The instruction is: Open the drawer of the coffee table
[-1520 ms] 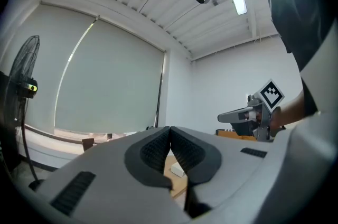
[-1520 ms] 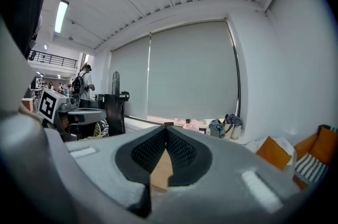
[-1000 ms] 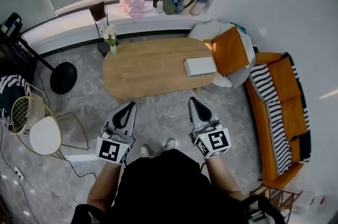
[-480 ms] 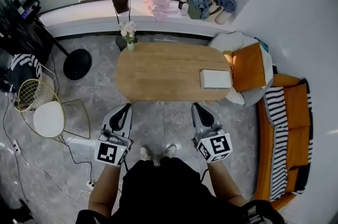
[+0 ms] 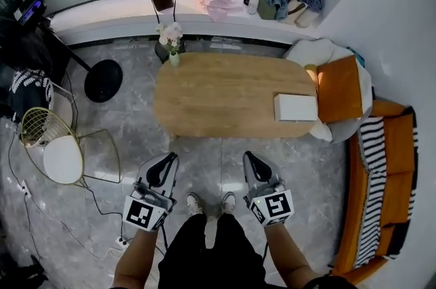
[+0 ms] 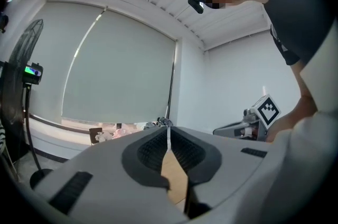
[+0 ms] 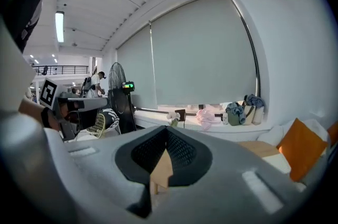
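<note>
Over the last second the left gripper (image 5: 167,159) has slid down the head view, from just under the near edge of the coffee table (image 5: 225,93) to lower left of centre, and more grey floor now shows between its tip and the wood. Its jaws are pressed together on nothing. The table has grown a little and drifted right in the frame, which I read as the person sinking lower in front of it. The right gripper (image 5: 251,159) has dropped the same way, to lower right of centre, its jaws likewise closed and empty. The drawer shows in no view, since the oval top hides whatever sits under it. I judge this as the crouch down to drawer level, with the reach not yet begun and the jaws needing to spread first.

Around, from the left:
- a wire chair (image 5: 48,144) at the left edge, its frame near the left gripper
- cables (image 5: 27,192) on the floor below it
- a black fan base (image 5: 103,81) at upper left
- a vase (image 5: 172,42) of flowers at the table's upper left edge
- the person's feet (image 5: 208,202) between the grippers
- a white box (image 5: 295,107) on the table's right end
- an orange cushion (image 5: 338,88) and a striped sofa (image 5: 388,165) at right

Only floor lies between the grippers and the table's near edge, so the chair frame and cables are what to mind
</note>
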